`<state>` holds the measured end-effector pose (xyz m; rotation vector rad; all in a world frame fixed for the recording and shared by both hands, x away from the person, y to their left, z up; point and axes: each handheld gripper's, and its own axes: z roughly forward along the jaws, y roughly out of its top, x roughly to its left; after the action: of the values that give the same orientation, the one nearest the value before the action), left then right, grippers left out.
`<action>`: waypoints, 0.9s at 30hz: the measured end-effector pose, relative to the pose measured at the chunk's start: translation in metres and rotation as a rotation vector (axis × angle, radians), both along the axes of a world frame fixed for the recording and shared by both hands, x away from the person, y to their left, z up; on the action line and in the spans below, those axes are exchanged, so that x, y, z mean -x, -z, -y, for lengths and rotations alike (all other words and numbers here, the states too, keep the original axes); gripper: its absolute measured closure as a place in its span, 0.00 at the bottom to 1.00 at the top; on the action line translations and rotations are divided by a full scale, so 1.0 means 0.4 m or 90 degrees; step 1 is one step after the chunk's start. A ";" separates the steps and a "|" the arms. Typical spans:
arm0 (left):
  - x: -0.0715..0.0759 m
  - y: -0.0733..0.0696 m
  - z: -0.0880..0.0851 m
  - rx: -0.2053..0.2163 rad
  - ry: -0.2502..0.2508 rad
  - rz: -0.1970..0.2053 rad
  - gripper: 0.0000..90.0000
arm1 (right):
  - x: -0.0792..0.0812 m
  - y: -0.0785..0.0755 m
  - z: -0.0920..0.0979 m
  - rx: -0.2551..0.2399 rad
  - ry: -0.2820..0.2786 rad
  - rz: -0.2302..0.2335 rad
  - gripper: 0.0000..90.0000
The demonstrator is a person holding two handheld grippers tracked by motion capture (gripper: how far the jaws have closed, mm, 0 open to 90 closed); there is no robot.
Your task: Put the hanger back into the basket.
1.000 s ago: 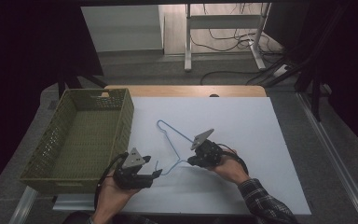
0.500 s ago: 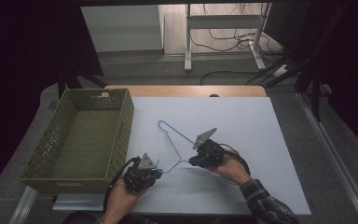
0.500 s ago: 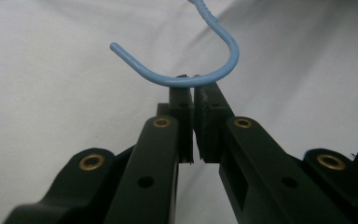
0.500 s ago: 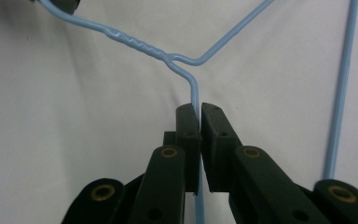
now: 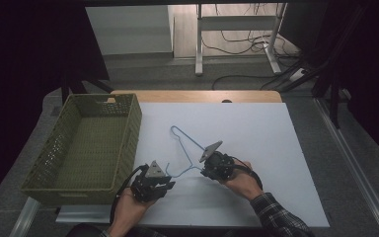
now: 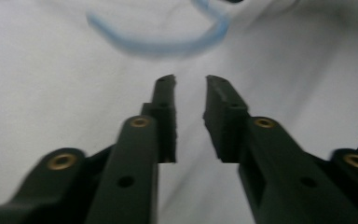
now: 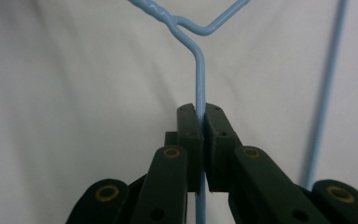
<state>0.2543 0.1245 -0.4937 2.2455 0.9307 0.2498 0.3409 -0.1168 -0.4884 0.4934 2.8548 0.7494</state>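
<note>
A light blue wire hanger [image 5: 181,146] lies on the white table top [image 5: 256,138]. My right gripper [image 5: 206,172] is shut on the hanger's neck, and in the right gripper view the wire [image 7: 198,70] runs straight up out of the closed pads [image 7: 199,109]. My left gripper [image 5: 167,183] sits low near the front edge, just short of the hanger's hook [image 6: 168,46]. Its jaws have just been opening and stand a little apart [image 6: 190,81] with nothing between them.
A green woven basket [image 5: 133,123] stands at the left of the table, right beside my left hand. Behind the table are a wooden strip, floor cables and a metal stand.
My left gripper has shifted a little to the right, closer to the hanger's hook. The right gripper and the hanger have stayed in place.
</note>
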 end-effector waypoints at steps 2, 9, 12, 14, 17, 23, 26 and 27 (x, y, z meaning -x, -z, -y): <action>-0.007 -0.001 -0.004 0.009 0.000 -0.003 0.66 | -0.001 -0.021 0.009 -0.026 0.005 -0.003 0.96; -0.041 -0.037 -0.012 0.116 0.014 0.026 0.48 | 0.000 -0.073 0.032 -0.086 0.028 -0.030 0.96; -0.057 -0.060 -0.003 0.149 0.020 0.064 0.53 | 0.002 -0.085 0.033 -0.098 0.026 -0.036 0.96; -0.068 -0.068 0.009 0.162 0.030 0.086 0.58 | 0.003 -0.092 0.032 -0.107 0.026 -0.041 0.96; -0.075 -0.077 0.029 0.189 0.048 0.114 0.66 | 0.004 -0.102 0.027 -0.112 0.025 -0.043 0.96; -0.076 -0.097 0.064 0.161 0.033 0.158 0.89 | 0.005 -0.109 0.019 -0.117 0.024 -0.050 0.96; -0.066 -0.113 0.086 0.085 0.026 0.196 0.95 | -0.001 -0.108 0.021 -0.127 0.033 -0.073 0.95; -0.066 -0.120 0.091 0.077 0.026 0.194 0.95 | -0.001 -0.109 0.020 -0.125 0.036 -0.075 0.94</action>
<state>0.2809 0.0882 -0.4458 2.0417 0.7180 0.4885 0.3411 -0.1249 -0.4449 0.6622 2.8735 1.0301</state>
